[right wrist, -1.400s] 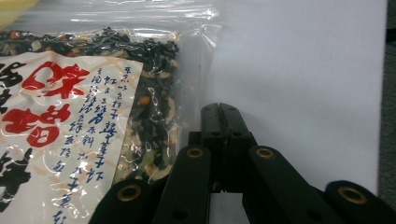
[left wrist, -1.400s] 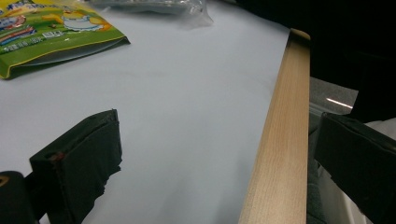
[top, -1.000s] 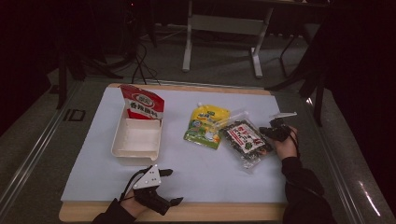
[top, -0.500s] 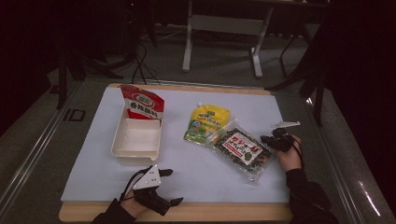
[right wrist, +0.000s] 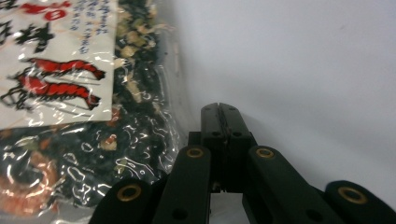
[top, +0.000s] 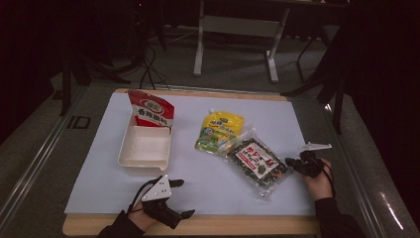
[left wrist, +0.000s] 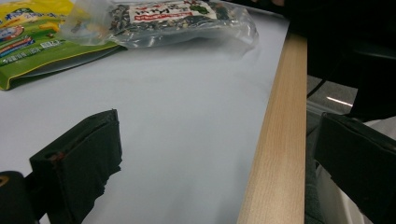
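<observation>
The right claw [top: 288, 162], at the lower right of the high view, is clenched, its jaws pressed flat together; in the right gripper view their tips rest at the clear edge of the seaweed packet [right wrist: 70, 107], and whether that plastic is pinched between them cannot be told. The seaweed packet [top: 254, 160] lies flat just left of this claw, its far corner overlapping the yellow-green pouch [top: 220, 131] toward the middle of the frame. The left claw [top: 184, 198], at the lower centre, is released, jaws wide apart over bare sheet near the wooden front edge of the table [top: 237, 225], well apart from both packets. Further left sits a white tray [top: 144, 148], with a red-and-white bag [top: 152, 111] leaning at its far end. A pale blue sheet [top: 208, 188] covers the table. Beyond it are a grey floor, metal frame legs and dark surroundings.
</observation>
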`<state>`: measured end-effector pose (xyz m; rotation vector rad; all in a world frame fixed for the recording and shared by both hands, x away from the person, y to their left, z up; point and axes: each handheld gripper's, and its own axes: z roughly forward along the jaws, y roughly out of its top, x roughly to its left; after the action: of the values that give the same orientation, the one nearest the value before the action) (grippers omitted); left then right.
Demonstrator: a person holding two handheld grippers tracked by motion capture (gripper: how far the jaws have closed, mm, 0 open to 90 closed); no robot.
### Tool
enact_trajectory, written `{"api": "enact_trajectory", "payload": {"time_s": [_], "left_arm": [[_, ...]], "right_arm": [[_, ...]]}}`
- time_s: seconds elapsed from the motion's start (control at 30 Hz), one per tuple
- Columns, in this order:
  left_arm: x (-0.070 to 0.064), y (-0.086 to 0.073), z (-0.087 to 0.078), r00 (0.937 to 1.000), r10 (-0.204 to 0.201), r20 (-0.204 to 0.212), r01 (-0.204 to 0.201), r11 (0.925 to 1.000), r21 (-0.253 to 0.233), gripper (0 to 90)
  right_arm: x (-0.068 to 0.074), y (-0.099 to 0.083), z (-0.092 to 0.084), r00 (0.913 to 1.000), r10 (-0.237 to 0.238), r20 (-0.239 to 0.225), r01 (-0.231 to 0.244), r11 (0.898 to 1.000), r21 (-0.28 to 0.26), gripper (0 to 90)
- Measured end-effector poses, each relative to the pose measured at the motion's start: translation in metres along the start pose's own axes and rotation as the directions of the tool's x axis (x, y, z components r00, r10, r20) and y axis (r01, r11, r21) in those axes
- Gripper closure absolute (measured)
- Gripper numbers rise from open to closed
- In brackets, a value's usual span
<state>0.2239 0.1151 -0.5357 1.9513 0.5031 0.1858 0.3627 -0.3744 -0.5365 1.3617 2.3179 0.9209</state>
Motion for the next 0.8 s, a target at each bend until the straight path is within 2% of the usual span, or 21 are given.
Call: {"api": "enact_trajectory", "payload": {"time_s": [0.17,0.37,0.5,0.67,0.8], "left_arm": [[0.000,0.001,0.001,1.0000,0.005,0.003,-0.005,1.0000,0.001,2.5],[0.000,0.001,0.002,0.9999,0.010,0.008,-0.010,0.9999,0.003,2.5],[-0.001,0.002,0.002,0.9999,0.012,0.009,-0.012,0.9999,0.002,2.5],[-0.001,0.002,0.003,0.9999,0.013,0.011,-0.013,0.9999,0.004,2.4],[-0.001,0.002,0.003,0.9998,0.017,0.010,-0.017,0.9998,0.008,2.5]], "right_arm": [[0.017,-0.010,-0.012,0.9993,0.002,-0.036,-0.002,1.000,-0.002,90.0],[0.039,-0.020,-0.022,0.9930,0.002,-0.118,-0.004,1.000,-0.020,90.0],[0.051,-0.026,-0.024,0.9913,-0.009,-0.131,0.008,1.000,-0.012,90.0],[0.060,-0.033,-0.028,0.9852,0.001,-0.171,-0.001,1.000,-0.005,90.0],[0.070,-0.036,-0.030,0.9801,-0.021,-0.197,0.023,1.000,0.008,90.0]]}}
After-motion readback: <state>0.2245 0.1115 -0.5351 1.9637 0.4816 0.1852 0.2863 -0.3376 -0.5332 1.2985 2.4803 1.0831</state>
